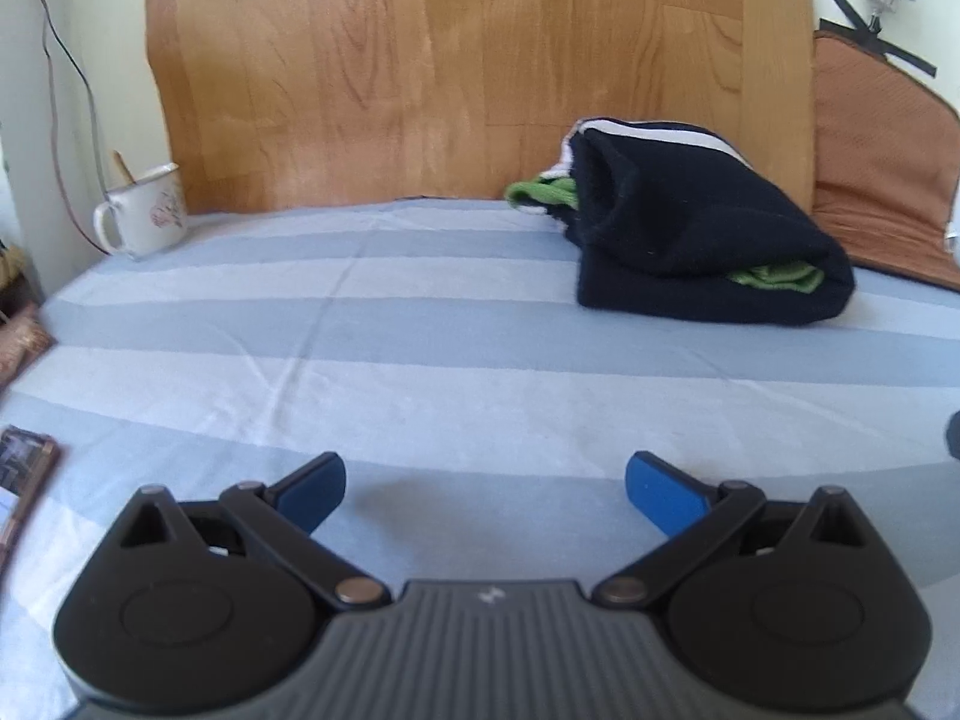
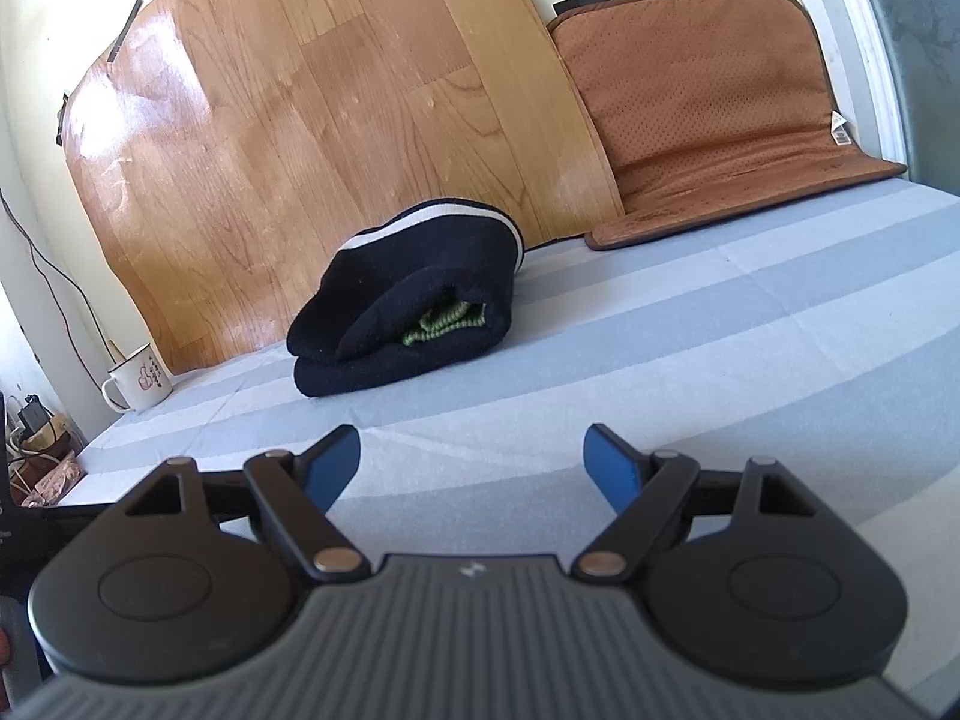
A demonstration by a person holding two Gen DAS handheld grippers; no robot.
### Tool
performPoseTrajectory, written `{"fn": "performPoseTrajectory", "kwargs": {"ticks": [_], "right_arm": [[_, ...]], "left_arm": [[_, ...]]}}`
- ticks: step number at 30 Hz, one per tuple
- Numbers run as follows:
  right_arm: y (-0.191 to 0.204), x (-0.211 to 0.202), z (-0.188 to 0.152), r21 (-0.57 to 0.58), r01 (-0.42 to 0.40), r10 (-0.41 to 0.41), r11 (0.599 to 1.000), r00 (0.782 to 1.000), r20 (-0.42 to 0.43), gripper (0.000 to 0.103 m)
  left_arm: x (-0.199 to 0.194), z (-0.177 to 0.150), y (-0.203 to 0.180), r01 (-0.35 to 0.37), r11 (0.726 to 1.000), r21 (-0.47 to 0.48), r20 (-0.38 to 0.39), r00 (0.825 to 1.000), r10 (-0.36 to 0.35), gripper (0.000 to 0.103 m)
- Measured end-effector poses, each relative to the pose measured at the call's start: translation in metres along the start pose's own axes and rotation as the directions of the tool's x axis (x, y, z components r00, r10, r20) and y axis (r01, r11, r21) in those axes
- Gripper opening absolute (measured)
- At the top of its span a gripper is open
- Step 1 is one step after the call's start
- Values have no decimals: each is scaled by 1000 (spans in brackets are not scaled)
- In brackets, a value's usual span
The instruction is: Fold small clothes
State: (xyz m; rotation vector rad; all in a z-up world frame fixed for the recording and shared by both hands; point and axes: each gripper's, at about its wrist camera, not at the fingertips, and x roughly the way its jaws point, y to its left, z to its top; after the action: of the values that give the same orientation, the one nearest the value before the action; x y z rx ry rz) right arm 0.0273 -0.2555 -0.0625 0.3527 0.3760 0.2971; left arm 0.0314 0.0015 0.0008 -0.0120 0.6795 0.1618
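A dark navy garment [image 1: 702, 228] lies folded in a thick bundle on the blue-and-white striped sheet [image 1: 420, 324], far right in the left wrist view. White trim runs along its top and green fabric pokes out of its folds. It also shows in the right wrist view [image 2: 408, 306], left of centre, near the wooden board. My left gripper [image 1: 485, 492] is open and empty, low over the sheet, well short of the garment. My right gripper [image 2: 473, 462] is open and empty, also short of the garment.
A wooden board [image 1: 468, 60] leans against the wall behind the sheet. A white enamel mug [image 1: 147, 210] stands at the far left corner. A brown cushion mat [image 2: 708, 108] leans at the far right. Cables and clutter [image 2: 36, 450] lie past the left edge.
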Motion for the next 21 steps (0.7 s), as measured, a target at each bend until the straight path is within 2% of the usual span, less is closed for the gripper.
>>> {"fn": "performPoseTrajectory", "kwargs": {"ticks": [6,14,21], "right_arm": [[1,-1,0,-2,3,-3,1000,1000,3,84],[1,-1,0,-1,3,-3,1000,1000,4,84],[1,-1,-1,-1,4,-4,1000,1000,5,84]], "left_arm": [[-1,0,-5,-65,997,42,11,998,64,103],[1,2,-3,-79,996,34,-5,997,80,103],[-2,1,-1,-109,994,31,28,994,108,103]]}}
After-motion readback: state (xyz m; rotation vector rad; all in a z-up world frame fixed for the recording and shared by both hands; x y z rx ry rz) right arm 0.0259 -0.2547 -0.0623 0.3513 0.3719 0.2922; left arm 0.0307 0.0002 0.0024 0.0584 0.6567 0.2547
